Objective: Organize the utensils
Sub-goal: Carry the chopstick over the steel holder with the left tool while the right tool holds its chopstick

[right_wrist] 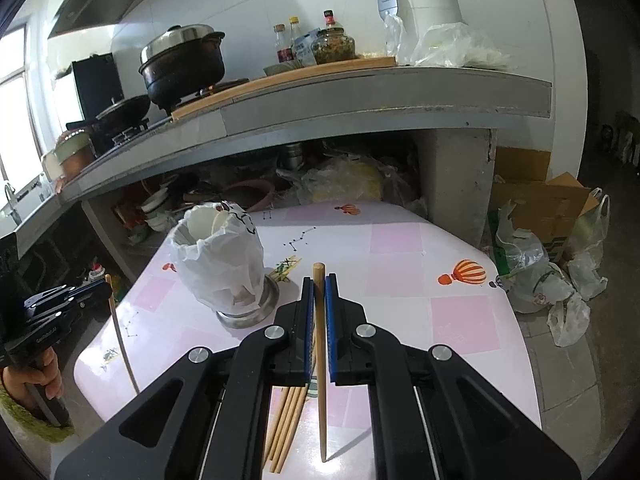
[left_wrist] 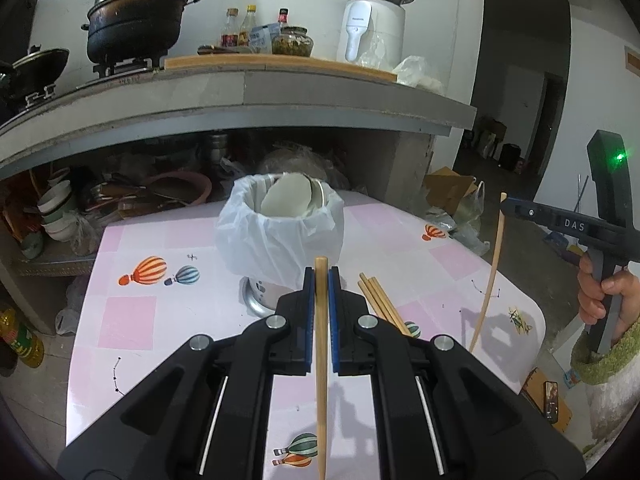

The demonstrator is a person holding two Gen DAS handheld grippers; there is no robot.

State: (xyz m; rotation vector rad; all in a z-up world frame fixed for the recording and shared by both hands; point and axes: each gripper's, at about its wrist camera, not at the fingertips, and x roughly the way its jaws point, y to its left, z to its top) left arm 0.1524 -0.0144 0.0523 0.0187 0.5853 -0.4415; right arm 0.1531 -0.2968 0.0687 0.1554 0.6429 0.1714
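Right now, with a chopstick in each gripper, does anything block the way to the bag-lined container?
Nothing visible does. The left gripper and right gripper each hold a chopstick above the table; the container stands ahead, its mouth partly filled by bowls.

One pale wooden chopstick [left_wrist: 321, 344] is clamped between the blue pads of the left gripper [left_wrist: 321, 276], its blunt end just past the fingertips. A second chopstick [right_wrist: 320, 360] is clamped likewise in the right gripper [right_wrist: 319, 280]. Several loose chopsticks [right_wrist: 286, 420] are lying together on the table below the right gripper.
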